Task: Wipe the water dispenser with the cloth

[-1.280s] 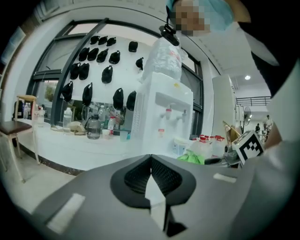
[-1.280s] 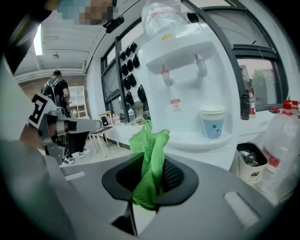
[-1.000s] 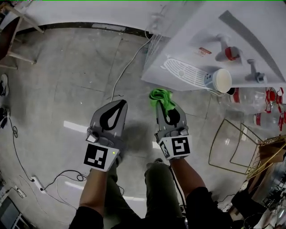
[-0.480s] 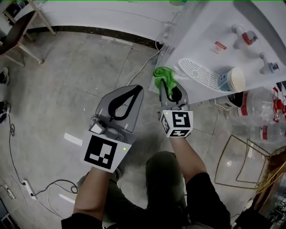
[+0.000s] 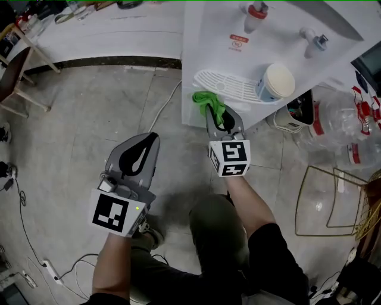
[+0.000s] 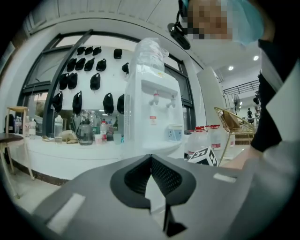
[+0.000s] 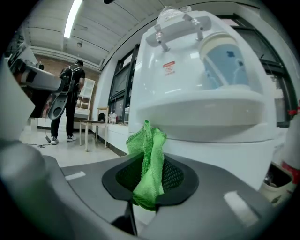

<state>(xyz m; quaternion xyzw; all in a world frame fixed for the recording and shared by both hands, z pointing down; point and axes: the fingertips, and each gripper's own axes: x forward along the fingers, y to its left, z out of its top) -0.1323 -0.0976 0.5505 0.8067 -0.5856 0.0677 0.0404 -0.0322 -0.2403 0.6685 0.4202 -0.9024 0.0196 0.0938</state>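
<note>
1. The right gripper [image 5: 219,116] has its fingers clamped on the green cloth [image 7: 150,159], which stands out ahead of the fingertips. The water dispenser [image 5: 205,36] rises just beyond it; the cloth seems to be at the white front panel, though contact is hard to confirm.
2. The left gripper [image 5: 150,140] has its fingers pressed together with nothing between them. It hangs well to the left of the right fingers, apart from the dispenser.
3. Only 1 narrow fold looks pinched, so a hard drag across the panel could pull the cloth free.
4. A paper cup [image 5: 275,82] lies on the drip tray [image 5: 223,83], beyond and to the right of the right fingers. A wide sideways sweep could knock it off.
5. The 2 taps [image 5: 255,11] sit farther beyond; pushing a lever could release water.
6. If the cloth bunches aside, bare fingertips may scrape the plastic.
</note>
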